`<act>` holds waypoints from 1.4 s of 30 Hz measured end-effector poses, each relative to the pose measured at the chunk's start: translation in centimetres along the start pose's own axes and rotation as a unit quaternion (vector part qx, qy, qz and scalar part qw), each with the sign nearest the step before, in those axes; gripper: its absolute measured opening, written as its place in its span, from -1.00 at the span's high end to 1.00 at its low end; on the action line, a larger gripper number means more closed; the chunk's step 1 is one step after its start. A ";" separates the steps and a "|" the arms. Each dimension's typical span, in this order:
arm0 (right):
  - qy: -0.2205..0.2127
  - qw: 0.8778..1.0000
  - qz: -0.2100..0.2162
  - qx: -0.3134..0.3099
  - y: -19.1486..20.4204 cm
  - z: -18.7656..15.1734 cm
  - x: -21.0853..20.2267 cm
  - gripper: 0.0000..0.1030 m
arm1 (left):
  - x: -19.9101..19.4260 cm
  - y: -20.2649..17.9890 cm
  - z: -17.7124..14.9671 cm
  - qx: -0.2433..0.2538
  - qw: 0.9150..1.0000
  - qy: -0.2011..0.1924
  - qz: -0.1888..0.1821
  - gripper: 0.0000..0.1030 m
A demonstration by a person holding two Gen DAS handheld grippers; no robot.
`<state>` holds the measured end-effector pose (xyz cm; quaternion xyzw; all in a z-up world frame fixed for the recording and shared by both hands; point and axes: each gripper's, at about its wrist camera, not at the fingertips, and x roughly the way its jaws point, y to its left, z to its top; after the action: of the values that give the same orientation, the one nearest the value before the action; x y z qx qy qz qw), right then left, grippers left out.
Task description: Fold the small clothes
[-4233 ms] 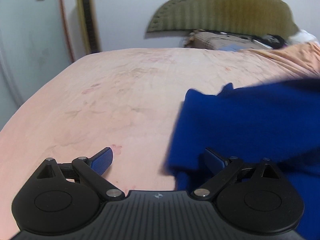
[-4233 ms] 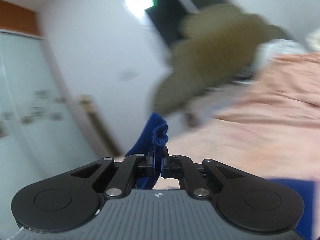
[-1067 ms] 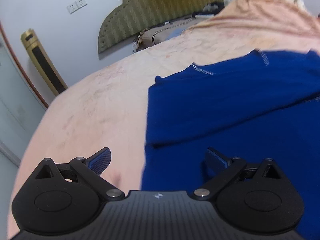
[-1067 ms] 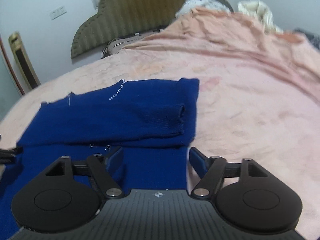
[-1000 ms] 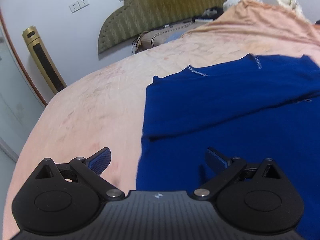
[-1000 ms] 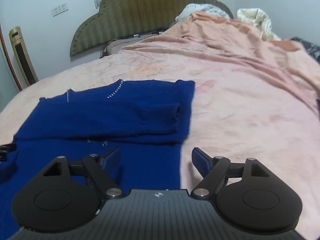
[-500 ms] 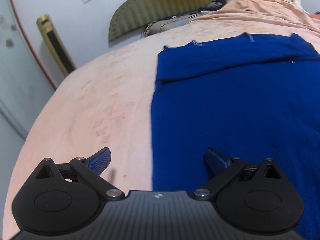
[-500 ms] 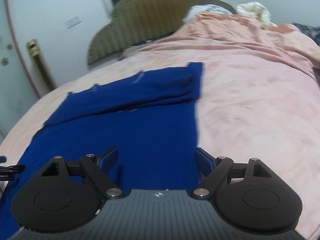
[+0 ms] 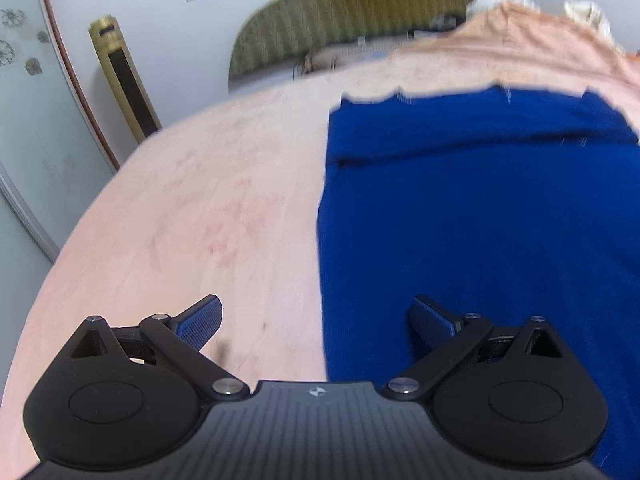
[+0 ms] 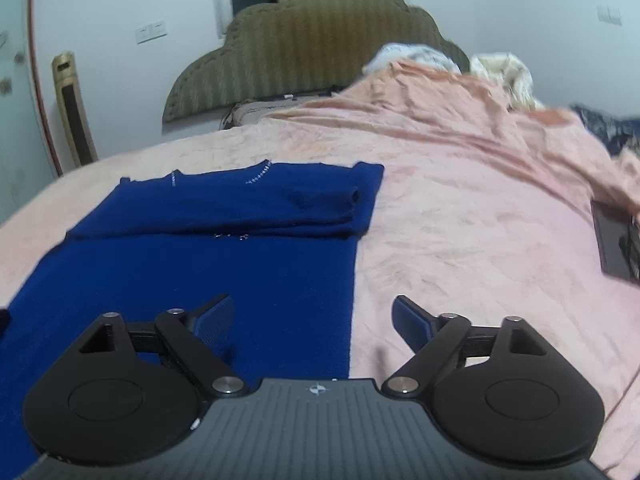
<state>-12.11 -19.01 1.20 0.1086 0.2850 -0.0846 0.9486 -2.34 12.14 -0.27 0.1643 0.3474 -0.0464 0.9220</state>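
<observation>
A dark blue sweater (image 9: 472, 216) lies flat on the pink bedspread (image 9: 192, 216), its sleeves folded across the chest at the far end. My left gripper (image 9: 316, 320) is open and empty, straddling the sweater's left side edge near the hem. In the right wrist view the sweater (image 10: 224, 248) fills the left half, with the folded sleeve cuff (image 10: 352, 196) near its far right corner. My right gripper (image 10: 312, 316) is open and empty, straddling the sweater's right side edge.
An olive padded headboard (image 10: 304, 40) stands at the far end of the bed. Rumpled pink bedding (image 10: 460, 120) and pillows lie far right. A dark flat object (image 10: 616, 240) lies on the bed at the right edge. A gold tower fan (image 9: 124, 80) stands by the wall.
Both grippers have drawn back from the sleeve end toward the hem, staying open. Earlier, the right gripper held blue fabric and has since let it go.
</observation>
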 end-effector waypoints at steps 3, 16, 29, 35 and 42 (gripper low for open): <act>0.049 0.998 0.024 0.042 -1.0 -0.7 1.5 -0.66 | -1.0 0.1 0.0 0.023 0.999 -0.027 0.001 -0.97; 0.104 0.993 0.053 0.012 -1.8 -3.6 -2.1 -0.09 | 3.0 4.4 0.6 -0.066 0.974 0.056 -0.209 -0.68; 0.042 0.995 0.094 -0.003 -0.7 1.4 -2.0 0.93 | 2.5 4.8 5.3 -0.104 0.971 0.010 -0.215 0.89; 0.009 0.998 0.062 -0.010 -1.2 5.4 2.1 0.93 | 5.7 4.4 8.6 -0.121 0.981 0.000 -0.154 0.92; 0.035 0.997 0.058 0.026 -2.2 5.2 5.3 0.57 | 5.3 7.2 5.8 -0.171 0.962 0.053 -0.205 0.82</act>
<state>-5.57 -22.93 2.13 0.1525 0.3085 -0.0329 0.9383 6.76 17.14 2.27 -0.0685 0.4247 -0.1657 0.8874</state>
